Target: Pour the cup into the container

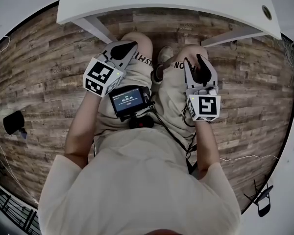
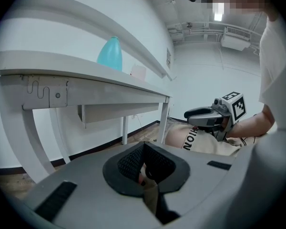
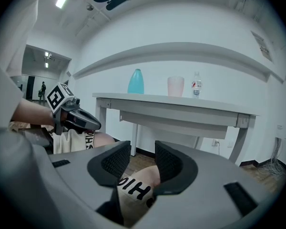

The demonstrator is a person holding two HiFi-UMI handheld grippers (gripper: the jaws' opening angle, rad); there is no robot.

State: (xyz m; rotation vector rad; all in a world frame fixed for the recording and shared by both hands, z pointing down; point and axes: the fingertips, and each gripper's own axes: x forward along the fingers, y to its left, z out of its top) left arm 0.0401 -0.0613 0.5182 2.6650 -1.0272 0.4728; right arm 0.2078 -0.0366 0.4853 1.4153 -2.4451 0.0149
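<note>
Left gripper [image 1: 124, 47] jaws together, empty, right gripper [image 1: 200, 61] jaws slightly apart, empty, cup [image 3: 176, 86] and teal container [image 3: 136, 82] on the surface [image 3: 181, 102]

The pale pink cup [image 3: 176, 86] stands upright on the white table [image 3: 181, 100], near the teal container [image 3: 136, 81] (also upright).

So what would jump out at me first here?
A seated person holds grey tongs with black-and-white marker cubes over the lap, the left tongs and the right tongs. Ahead, a white table carries a teal bottle-shaped container, a pale pink cup and a small clear water bottle.
</note>
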